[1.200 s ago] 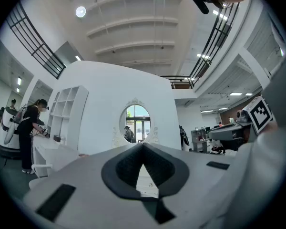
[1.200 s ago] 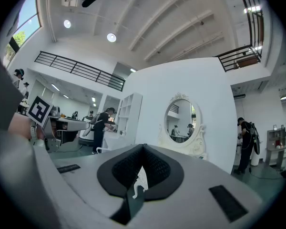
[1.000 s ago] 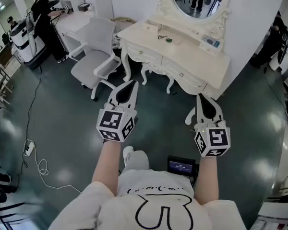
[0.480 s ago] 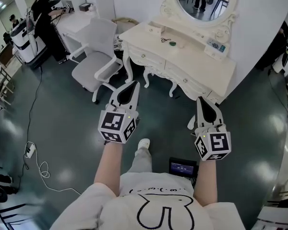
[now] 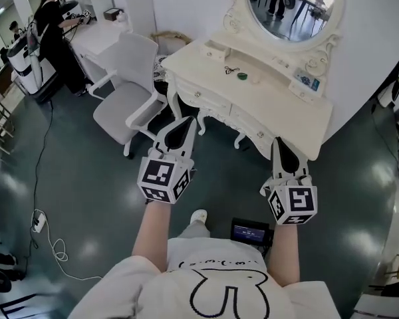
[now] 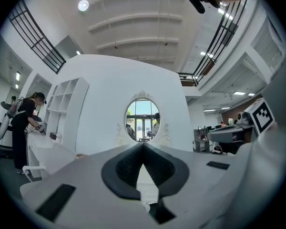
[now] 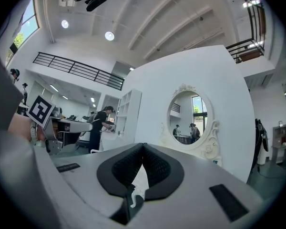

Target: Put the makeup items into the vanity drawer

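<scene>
Vanity top holds makeup items, well beyond 2 closed, empty jaws.

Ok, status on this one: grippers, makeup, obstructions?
Both shut, empty: left gripper, right gripper. Small makeup items on vanity top, drawer closed. White chair beside vanity, not blocking.

Cream-white vanity with one tiny green makeup item on top, over a glossy dark teal floor. White shells, black pads and black-and-white square markers on left gripper and right gripper. Pale grey chair too.
</scene>
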